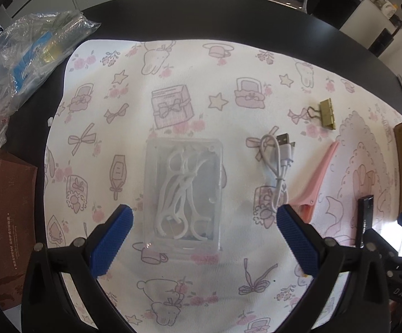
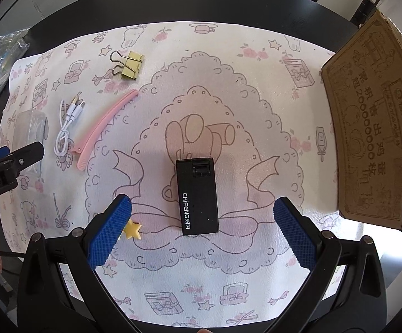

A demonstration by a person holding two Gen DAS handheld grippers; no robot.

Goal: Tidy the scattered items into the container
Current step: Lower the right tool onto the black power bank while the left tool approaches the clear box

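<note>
A clear plastic box [image 1: 183, 191] holding white floss picks lies on the patterned mat, between the open jaws of my left gripper [image 1: 204, 216]. Right of it lie a white USB cable [image 1: 277, 161], a pink hair clip [image 1: 316, 177] and a gold binder clip [image 1: 325, 113]. A black rectangular device [image 2: 197, 195] lies between the open jaws of my right gripper [image 2: 202, 211]; it also shows in the left wrist view [image 1: 365, 219]. A small yellow star [image 2: 133, 229] lies beside my right gripper's left finger. A cardboard box [image 2: 373, 127] stands at the right.
The mat [image 2: 256, 83] covers a black round table [image 2: 228, 2]. A plastic bag [image 1: 34, 52] with packets lies at the far left, a brown box [image 1: 4, 216] at the near left. The left gripper's body [image 2: 4, 163] shows at the right wrist view's left edge.
</note>
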